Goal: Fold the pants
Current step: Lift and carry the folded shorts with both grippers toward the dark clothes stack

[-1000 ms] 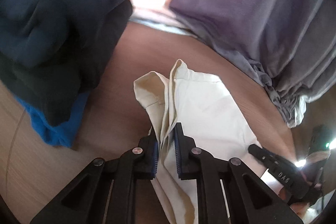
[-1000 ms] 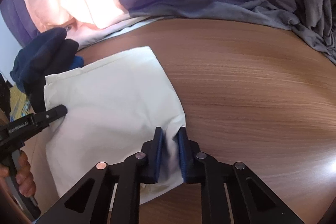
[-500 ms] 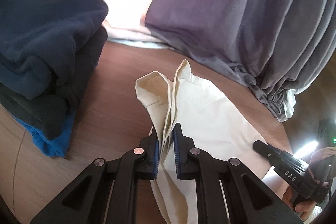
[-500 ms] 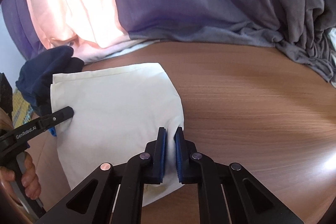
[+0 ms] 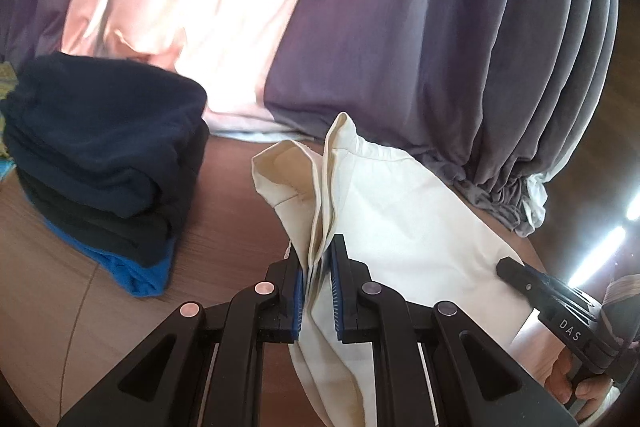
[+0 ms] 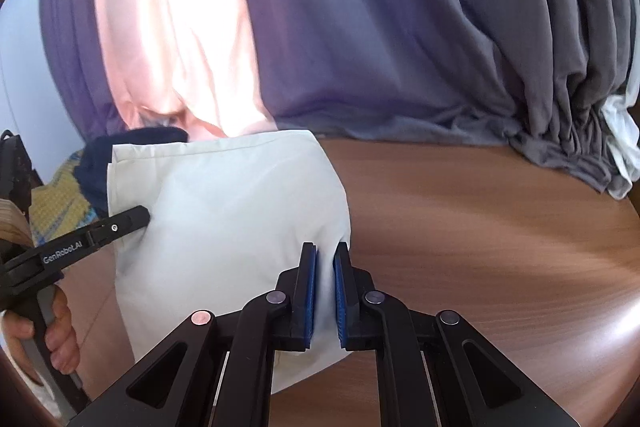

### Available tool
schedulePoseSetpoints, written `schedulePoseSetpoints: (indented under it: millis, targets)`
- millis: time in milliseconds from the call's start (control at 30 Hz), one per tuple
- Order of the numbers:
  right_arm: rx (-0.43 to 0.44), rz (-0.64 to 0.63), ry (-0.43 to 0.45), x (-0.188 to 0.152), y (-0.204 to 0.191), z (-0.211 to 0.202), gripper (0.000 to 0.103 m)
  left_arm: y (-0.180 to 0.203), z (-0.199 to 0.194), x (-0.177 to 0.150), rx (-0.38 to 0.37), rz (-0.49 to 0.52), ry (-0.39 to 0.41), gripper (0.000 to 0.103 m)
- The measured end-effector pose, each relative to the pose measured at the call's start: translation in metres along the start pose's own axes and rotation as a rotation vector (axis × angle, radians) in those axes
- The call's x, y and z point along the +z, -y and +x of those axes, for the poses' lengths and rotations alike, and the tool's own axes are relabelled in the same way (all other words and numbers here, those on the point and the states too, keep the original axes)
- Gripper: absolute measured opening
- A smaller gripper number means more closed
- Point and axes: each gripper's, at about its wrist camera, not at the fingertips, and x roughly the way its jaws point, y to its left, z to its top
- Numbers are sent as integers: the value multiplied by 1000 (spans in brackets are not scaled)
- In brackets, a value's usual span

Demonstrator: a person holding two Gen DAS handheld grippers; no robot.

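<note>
Cream folded pants [image 5: 404, 219] hang lifted above the brown wooden table [image 5: 224, 223], held at both sides. My left gripper [image 5: 318, 259] is shut on the layered edge of the pants. My right gripper [image 6: 325, 267] is shut on the opposite edge of the pants [image 6: 224, 211]. The right gripper's finger shows in the left wrist view [image 5: 520, 273]. The left gripper's finger shows in the right wrist view [image 6: 120, 223], pressed into the cloth.
A stack of folded dark navy and blue clothes [image 5: 104, 163] sits on the table to the left. A grey-purple gathered curtain [image 6: 440, 47] hangs behind the table, its bunched end [image 6: 580, 147] on the back right. Bare wood [image 6: 480, 247] lies right of the pants.
Both grippers have risen with the pants still held. The pants have come up off the table, and more curtain fills both views.
</note>
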Motion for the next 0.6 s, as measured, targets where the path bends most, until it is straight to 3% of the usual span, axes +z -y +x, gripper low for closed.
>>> schedulePoseSetpoints:
  millis: [367, 600]
  targets:
    - [79, -65, 97, 13, -49, -23, 10, -33, -66, 24, 42, 15, 101, 13]
    - [58, -81, 154, 20, -112, -24, 10, -94, -90, 59, -15, 71, 131, 13]
